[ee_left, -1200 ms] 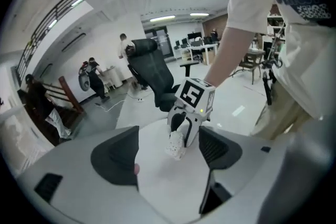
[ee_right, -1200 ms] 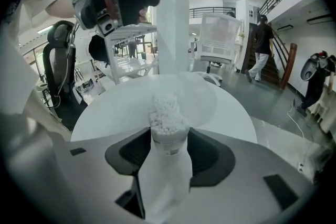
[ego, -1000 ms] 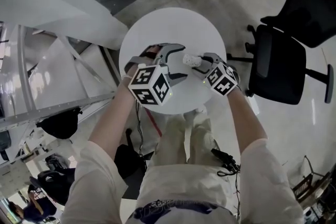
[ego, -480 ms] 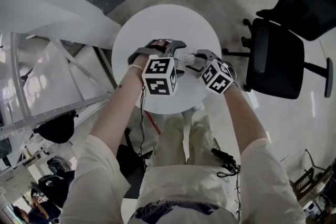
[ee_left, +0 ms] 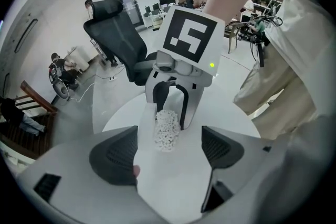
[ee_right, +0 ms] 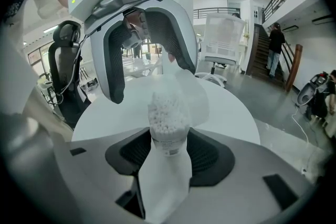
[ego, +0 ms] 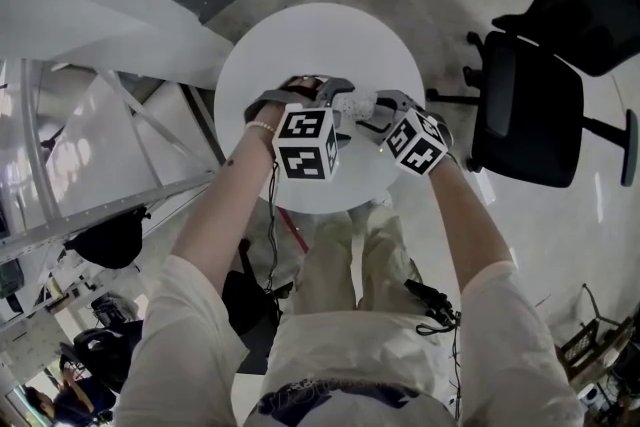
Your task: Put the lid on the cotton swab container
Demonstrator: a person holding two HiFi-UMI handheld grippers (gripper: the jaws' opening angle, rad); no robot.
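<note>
Over a round white surface (ego: 300, 35), the cotton swab container (ee_right: 168, 118) is clamped between the fingers of the right gripper (ee_right: 169, 152), with its swab tips poking past them. The left gripper (ee_left: 169, 149) has its fingers spread wide on the clear lid (ee_right: 198, 93), close by the container's open end.

Operator: pale cream top (ego: 350, 355), loose short sleeves (ego: 178, 315), light trousers (ego: 345, 265), bead bracelet (ego: 262, 127) on left wrist. Left gripper (ego: 303, 95) and right gripper (ego: 372, 111) — curved grey-white shells, black ribbed pads (ee_left: 113, 157), each with a white marker cube (ego: 305, 143) with black squares and a small green LED (ee_left: 211, 65).
</note>
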